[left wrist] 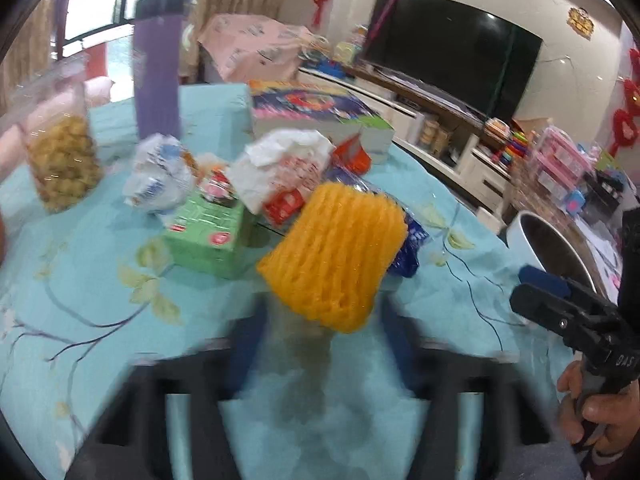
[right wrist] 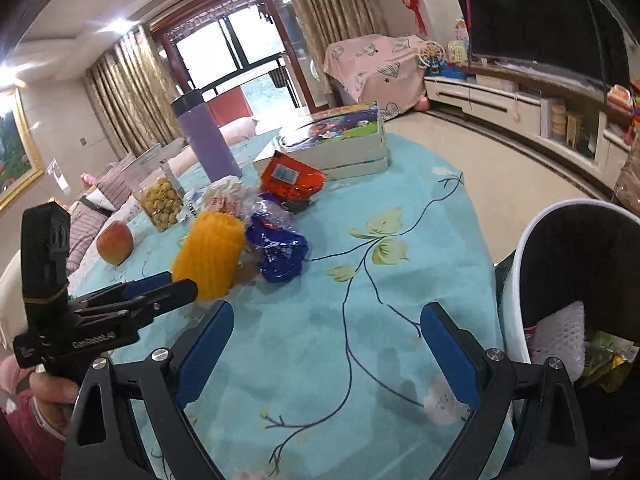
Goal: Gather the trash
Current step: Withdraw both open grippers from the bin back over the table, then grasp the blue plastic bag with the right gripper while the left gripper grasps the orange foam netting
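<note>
The right hand-held gripper [right wrist: 326,354] hangs wide open and holds nothing, above the bare turquoise cloth at the counter's [right wrist: 432,240] near edge. Just off the counter's right edge stands a white trash bin [right wrist: 516,276] holding a white foam net [right wrist: 560,336] and a greenish wrapper [right wrist: 604,356]. The left hand-held gripper [left wrist: 320,344] is blurred; its fingers seem spread to either side of the orange foam fruit net's [left wrist: 336,256] near end, but contact cannot be told. The net's ribs and long axis run away from that hand-held gripper, tilted slightly left. Behind it lie a blue wrapper [right wrist: 280,248], a green carton [left wrist: 208,236], a crumpled white bag [left wrist: 280,164] and an orange-red pack [right wrist: 292,178]. Farther back stand a snack jar [right wrist: 160,196], an apple [right wrist: 115,242], a purple tumbler [right wrist: 206,140] and stacked books [right wrist: 340,144].
</note>
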